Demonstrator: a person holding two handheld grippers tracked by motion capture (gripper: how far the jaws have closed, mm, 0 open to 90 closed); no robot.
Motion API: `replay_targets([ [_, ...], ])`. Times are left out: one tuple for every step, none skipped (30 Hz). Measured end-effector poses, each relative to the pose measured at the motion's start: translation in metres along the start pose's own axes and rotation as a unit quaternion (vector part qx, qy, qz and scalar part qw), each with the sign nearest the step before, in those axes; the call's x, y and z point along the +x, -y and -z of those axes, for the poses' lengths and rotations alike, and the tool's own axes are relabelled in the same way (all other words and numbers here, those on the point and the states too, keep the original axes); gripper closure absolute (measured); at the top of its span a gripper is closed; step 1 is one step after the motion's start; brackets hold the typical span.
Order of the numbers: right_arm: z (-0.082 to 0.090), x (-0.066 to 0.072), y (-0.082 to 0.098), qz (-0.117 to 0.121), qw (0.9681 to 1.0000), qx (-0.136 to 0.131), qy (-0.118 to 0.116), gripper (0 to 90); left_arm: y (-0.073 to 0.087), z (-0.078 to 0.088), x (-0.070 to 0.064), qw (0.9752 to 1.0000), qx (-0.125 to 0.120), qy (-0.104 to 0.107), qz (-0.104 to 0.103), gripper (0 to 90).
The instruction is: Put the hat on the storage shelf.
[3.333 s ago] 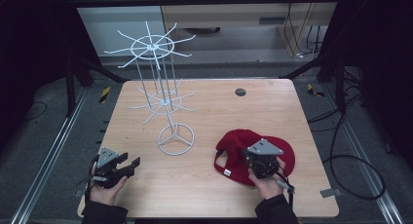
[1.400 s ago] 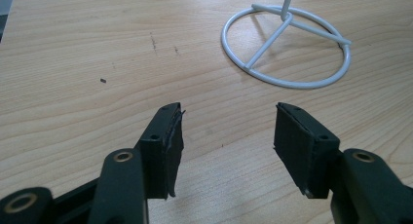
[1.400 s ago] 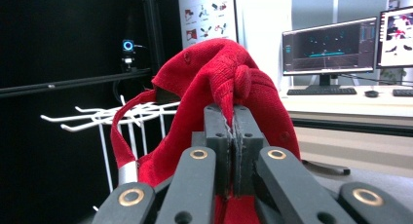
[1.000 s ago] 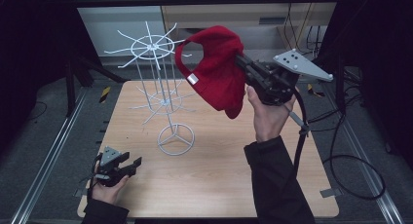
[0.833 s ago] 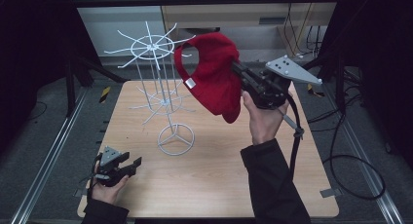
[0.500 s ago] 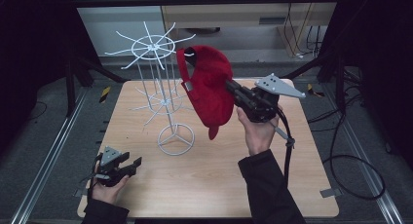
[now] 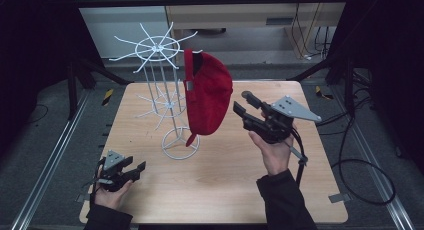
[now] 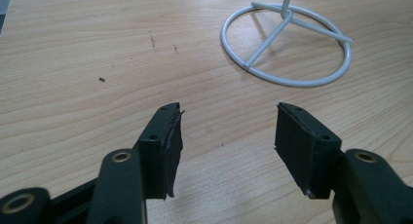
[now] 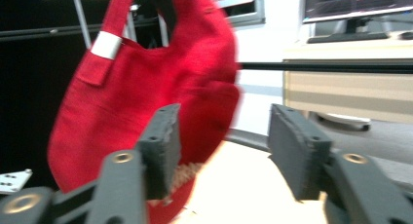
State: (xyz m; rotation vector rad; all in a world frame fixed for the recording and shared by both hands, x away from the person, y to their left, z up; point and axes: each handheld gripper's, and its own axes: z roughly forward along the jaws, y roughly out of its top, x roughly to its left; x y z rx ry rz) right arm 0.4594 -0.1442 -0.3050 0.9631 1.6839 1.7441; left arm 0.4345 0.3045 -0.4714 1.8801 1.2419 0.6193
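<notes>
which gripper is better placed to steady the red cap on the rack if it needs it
Right. The right gripper is raised, open, just beside the red cap hanging on the white rack; the left gripper rests low near the table's front edge.

A wooden bench stands on dark grey floor. Metal rails flank it. Cables lie right. A pale cabinet and white wall stand far.

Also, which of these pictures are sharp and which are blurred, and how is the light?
Right gripper view: the red cap and the room behind it are smeared by motion blur, while the open jaws stay fairly crisp. Left gripper view: sharp, the table grain and the white stand base read clearly under even light. High view: the table is well lit, its surroundings dark.
</notes>
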Motion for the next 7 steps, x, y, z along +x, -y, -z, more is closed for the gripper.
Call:
replay_targets([
  [0.006,-0.004,0.004,0.0,1.0,-0.002,0.006,41.3,0.0,0.0,0.0,1.0,-0.001,0.002,0.001,41.8],
  [0.011,-0.008,0.009,0.0,0.9999,0.0,0.014,39.4,0.0,0.0,0.0,1.0,-0.001,0.002,0.003,40.9],
  [0.017,-0.012,0.015,0.0,0.9998,0.006,0.02,37.7,0.0,0.0,0.001,1.0,-0.002,0.002,0.002,40.4],
  [0.022,-0.017,0.023,0.006,0.9994,0.015,0.029,35.9,0.0,0.0,0.001,1.0,-0.002,0.002,0.003,40.1],
  [0.026,-0.021,0.032,0.01,0.9988,0.027,0.039,33.9,0.0,0.0,0.001,1.0,-0.004,0.003,0.004,39.7],
  [0.031,-0.026,0.042,0.009,0.9979,0.044,0.047,32.6,0.0,0.0,0.002,1.0,-0.004,0.001,0.003,39.0],
  [0.034,-0.031,0.053,0.01,0.9968,0.058,0.053,31.4,0.0,-0.001,0.002,1.0,-0.003,0.003,0.004,38.1],
])
